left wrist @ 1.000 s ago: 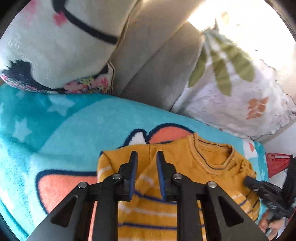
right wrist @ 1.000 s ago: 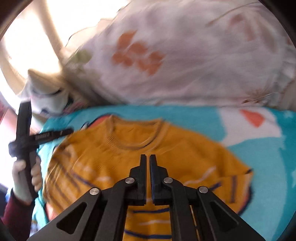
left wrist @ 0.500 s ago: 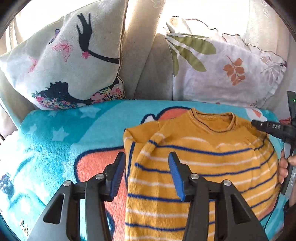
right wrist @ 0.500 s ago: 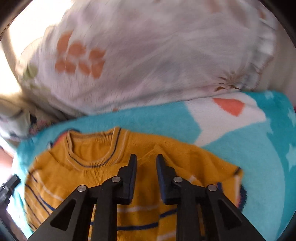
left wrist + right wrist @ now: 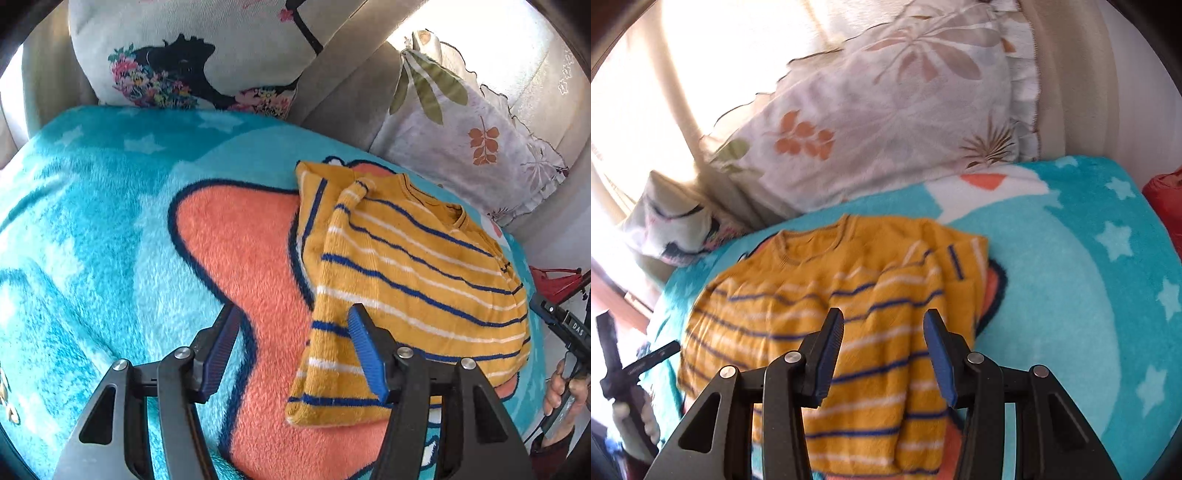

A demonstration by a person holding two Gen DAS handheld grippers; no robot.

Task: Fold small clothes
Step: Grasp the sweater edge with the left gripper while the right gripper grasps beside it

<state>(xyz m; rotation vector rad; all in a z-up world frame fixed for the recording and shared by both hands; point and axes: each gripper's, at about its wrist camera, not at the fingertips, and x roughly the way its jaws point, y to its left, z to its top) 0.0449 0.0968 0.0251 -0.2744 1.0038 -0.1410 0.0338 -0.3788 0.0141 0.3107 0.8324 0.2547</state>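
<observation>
The sweater is soft knit wool with ribbed edges. The blanket is thick, fuzzy fleece. The pillow is thin, smooth cloth. The gripper is matt black plastic with shiny metal screws and ridged blue pads.

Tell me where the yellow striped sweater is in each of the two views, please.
Left wrist view: the sweater lies right of centre, on the blanket.
Right wrist view: the sweater lies centre-left, beyond the fingers.
Shared landmark: the leaf-print pillow, behind the sweater's collar in both views.
</observation>
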